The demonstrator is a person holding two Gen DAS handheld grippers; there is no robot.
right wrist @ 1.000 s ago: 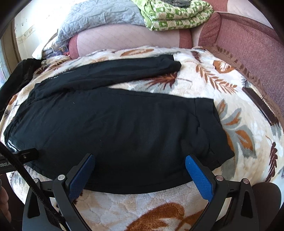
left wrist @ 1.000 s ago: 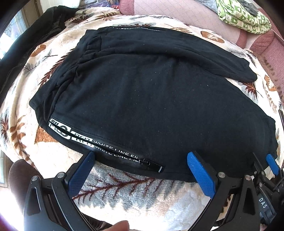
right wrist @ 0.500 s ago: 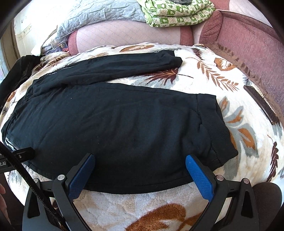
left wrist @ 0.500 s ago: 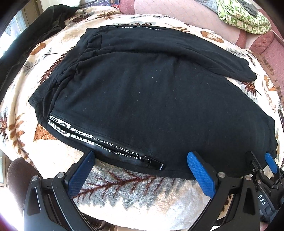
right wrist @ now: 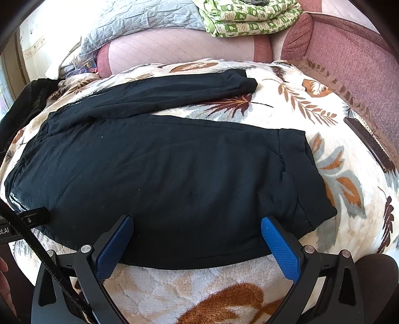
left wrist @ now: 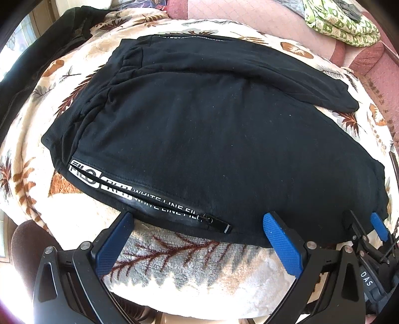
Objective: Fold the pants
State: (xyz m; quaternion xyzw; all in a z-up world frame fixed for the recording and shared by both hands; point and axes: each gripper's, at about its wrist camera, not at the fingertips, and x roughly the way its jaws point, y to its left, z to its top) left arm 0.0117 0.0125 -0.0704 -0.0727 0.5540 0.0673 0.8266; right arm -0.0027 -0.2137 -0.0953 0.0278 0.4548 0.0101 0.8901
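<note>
Black pants (left wrist: 212, 139) lie spread on a leaf-patterned blanket (left wrist: 189, 271), waistband to the left, with white lettering and a zip pocket (left wrist: 159, 204) along the near edge. One leg (right wrist: 174, 92) angles away at the back; the near leg ends in a cuff (right wrist: 299, 179) at the right. My left gripper (left wrist: 197, 224) stands open at the pants' near hem by the zip pocket, holding nothing. My right gripper (right wrist: 197, 226) is open over the near leg's hem, left of the cuff. Its blue finger (left wrist: 379, 225) also shows at the lower right of the left wrist view.
The blanket (right wrist: 311, 104) covers a sofa with a pink-red backrest (right wrist: 179, 47) and armrest (right wrist: 354, 64). A folded green patterned blanket (right wrist: 249, 17) and a grey quilt (right wrist: 139, 22) sit on the backrest. A dark garment (left wrist: 37, 57) lies at the left. A dark flat object (right wrist: 369, 144) rests near the armrest.
Both grippers have edged slightly forward toward the pants' near hem, so the pants look a little closer. The pants have not moved and both grippers stay open.
</note>
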